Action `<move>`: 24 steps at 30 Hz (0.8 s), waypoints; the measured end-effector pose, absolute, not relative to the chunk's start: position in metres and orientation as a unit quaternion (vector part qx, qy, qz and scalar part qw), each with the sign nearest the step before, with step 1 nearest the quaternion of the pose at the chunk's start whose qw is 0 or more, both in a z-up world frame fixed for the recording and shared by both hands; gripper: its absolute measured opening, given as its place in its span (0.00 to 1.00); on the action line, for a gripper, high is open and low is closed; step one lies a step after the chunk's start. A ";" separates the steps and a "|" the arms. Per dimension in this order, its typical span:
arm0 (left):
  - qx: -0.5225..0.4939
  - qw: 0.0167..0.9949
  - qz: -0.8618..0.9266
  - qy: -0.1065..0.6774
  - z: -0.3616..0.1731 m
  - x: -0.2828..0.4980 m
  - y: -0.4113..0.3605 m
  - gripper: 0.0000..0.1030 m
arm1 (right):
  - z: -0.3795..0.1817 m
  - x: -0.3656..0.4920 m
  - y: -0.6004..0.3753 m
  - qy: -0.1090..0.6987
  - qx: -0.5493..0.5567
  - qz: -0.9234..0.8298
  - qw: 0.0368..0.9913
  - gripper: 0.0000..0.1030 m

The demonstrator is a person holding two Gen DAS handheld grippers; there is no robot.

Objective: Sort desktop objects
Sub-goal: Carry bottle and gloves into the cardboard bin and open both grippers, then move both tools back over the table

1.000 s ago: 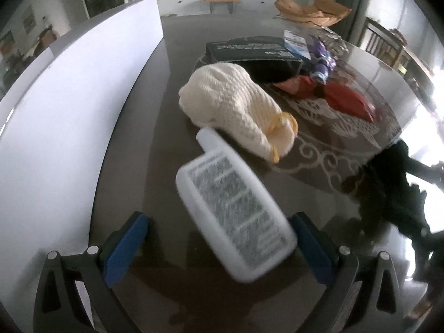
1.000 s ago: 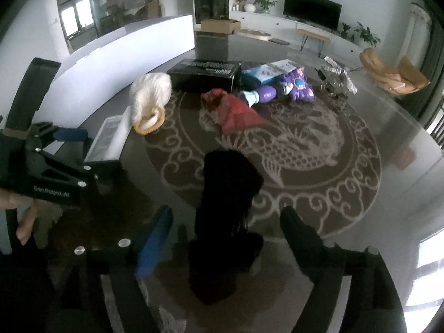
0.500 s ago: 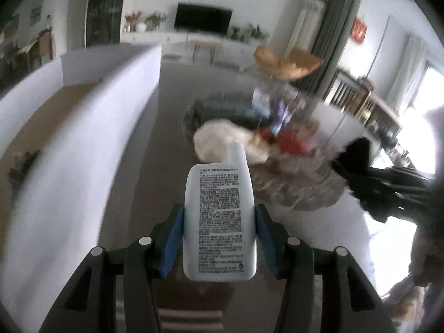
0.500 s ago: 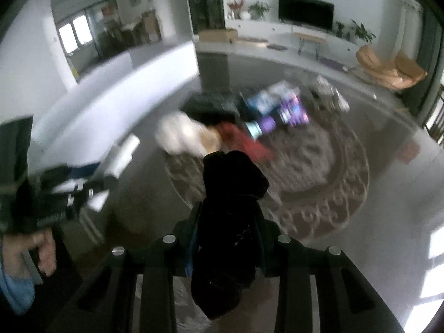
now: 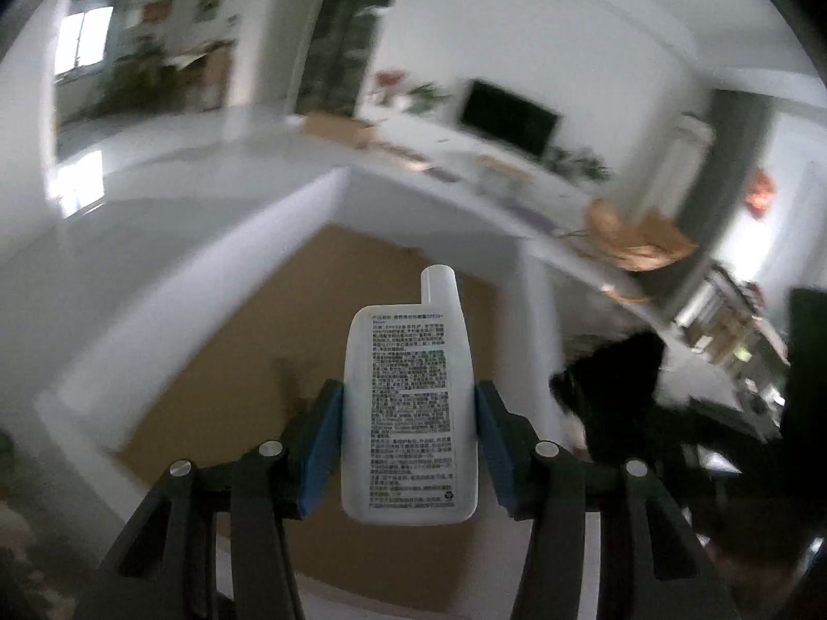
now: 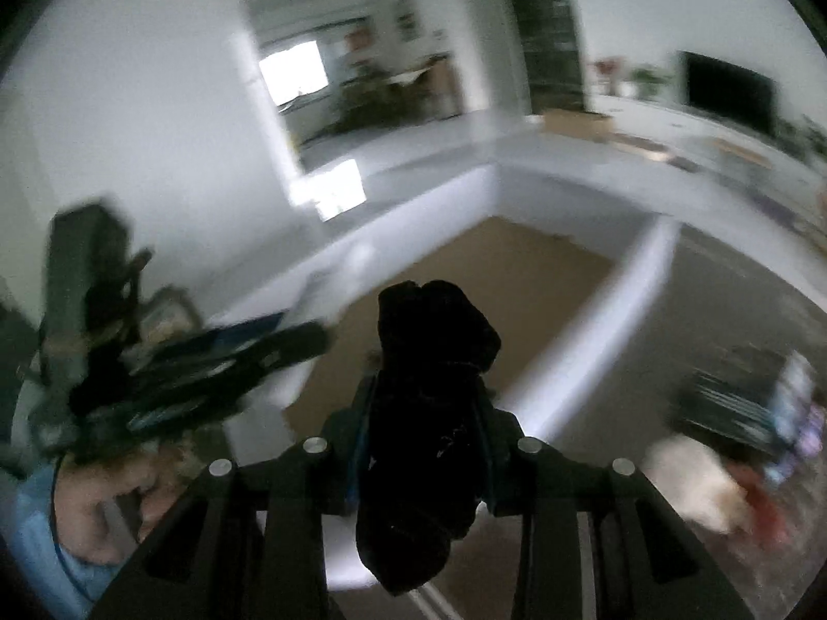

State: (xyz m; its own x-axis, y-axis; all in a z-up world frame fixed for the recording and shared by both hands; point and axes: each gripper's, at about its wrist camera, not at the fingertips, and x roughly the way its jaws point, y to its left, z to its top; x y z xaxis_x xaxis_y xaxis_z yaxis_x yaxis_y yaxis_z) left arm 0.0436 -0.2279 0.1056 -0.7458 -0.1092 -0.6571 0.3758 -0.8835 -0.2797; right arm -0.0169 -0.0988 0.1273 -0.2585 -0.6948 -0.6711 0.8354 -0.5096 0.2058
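My left gripper (image 5: pixel 408 429) is shut on a flat white bottle (image 5: pixel 408 413) with printed text, held upright above a large white-walled box (image 5: pixel 170 294) with a brown floor. My right gripper (image 6: pixel 421 429) is shut on a black sock (image 6: pixel 424 413), held above the same box (image 6: pixel 615 284). The black sock also shows at the right of the left wrist view (image 5: pixel 615 377). The left gripper shows blurred at the left of the right wrist view (image 6: pixel 207 367).
On the dark table at the right of the right wrist view lie a cream knitted item (image 6: pixel 692 485), a red item (image 6: pixel 765 511) and a black box (image 6: pixel 734 403). The room behind has a TV (image 5: pixel 509 116) and a white counter.
Both grippers closed on their objects, lifted them off the table and swung left, so they now hang over the white box. The views are blurred by motion.
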 end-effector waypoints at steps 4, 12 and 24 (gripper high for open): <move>0.384 0.171 -0.886 0.198 0.082 0.032 -0.270 0.49 | 0.090 -0.005 -0.162 0.142 0.393 -0.763 0.494 0.33; 0.416 0.208 -0.873 0.148 0.051 0.025 -0.257 0.66 | 0.065 -0.003 -0.170 0.158 0.389 -0.769 0.481 0.69; 0.336 0.000 -0.933 0.126 0.098 0.037 -0.090 0.85 | 0.060 -0.024 0.052 0.110 0.285 -0.916 0.260 1.00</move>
